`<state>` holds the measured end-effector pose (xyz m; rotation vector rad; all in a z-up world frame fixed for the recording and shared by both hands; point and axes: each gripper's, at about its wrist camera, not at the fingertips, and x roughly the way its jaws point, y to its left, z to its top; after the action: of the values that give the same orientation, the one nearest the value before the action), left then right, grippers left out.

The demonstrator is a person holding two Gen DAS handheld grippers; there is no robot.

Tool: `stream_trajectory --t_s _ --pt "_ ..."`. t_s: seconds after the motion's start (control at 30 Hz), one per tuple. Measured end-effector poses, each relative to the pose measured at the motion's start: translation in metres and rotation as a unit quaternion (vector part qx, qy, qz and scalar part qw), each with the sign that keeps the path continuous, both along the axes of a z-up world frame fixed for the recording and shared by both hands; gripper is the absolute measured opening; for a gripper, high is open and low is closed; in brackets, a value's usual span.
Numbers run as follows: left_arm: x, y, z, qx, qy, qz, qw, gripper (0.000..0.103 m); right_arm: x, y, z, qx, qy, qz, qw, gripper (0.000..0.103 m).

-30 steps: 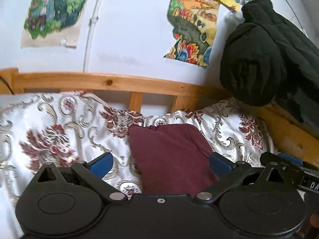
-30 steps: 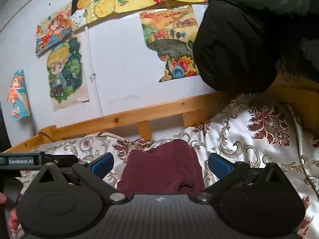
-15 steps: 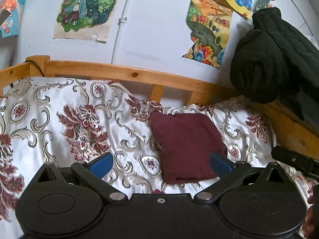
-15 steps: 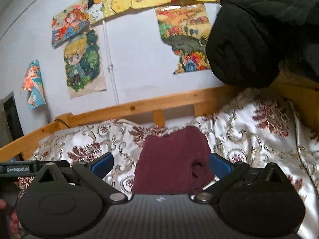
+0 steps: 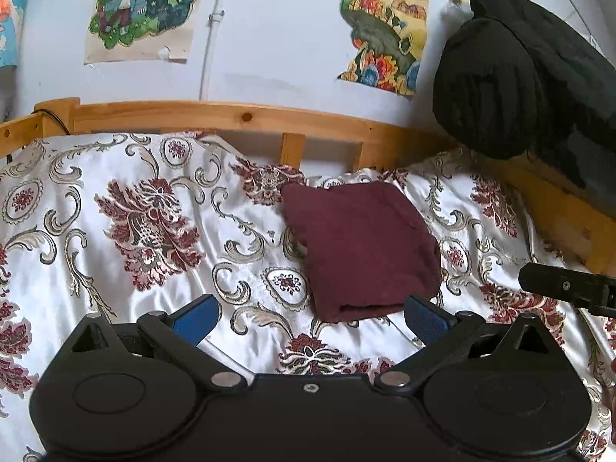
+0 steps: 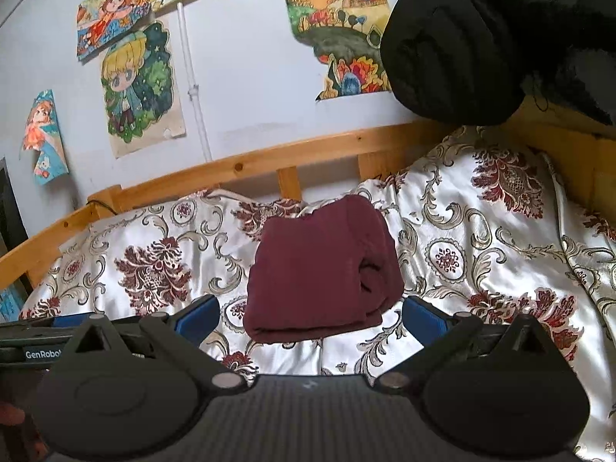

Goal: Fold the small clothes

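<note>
Both grippers (L [image 5: 310, 313], R [image 6: 310, 313]) spread wide, empty; folded maroon garment [image 6: 321, 269] near rail [image 6: 308, 150], bedspread [image 5: 134, 231] free left.

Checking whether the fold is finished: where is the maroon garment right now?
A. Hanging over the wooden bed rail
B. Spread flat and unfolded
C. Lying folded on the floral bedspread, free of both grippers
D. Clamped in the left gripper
C: the maroon garment lies folded on the floral bedspread, with the left gripper and right gripper open and clear of it.

Black jacket [image 6: 481, 38] cut off at the top and right edges, leftmost wall drawing [image 5: 9, 11] cropped by the frame, left tongs [image 6: 29, 340] mostly hidden behind the right tool's body
</note>
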<state>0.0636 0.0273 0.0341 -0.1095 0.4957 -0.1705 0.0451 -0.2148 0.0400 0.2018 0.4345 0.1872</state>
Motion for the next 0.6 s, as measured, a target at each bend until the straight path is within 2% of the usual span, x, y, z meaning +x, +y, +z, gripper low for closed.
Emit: stream_trajectory --t_s 0.6 --pt "0.0013 -0.0023 -0.0027 0.006 0.01 -0.002 0.9999 0.102 -0.0005 -0.002 -0.0016 0.002 0.006 -0.008 1.0 0.103"
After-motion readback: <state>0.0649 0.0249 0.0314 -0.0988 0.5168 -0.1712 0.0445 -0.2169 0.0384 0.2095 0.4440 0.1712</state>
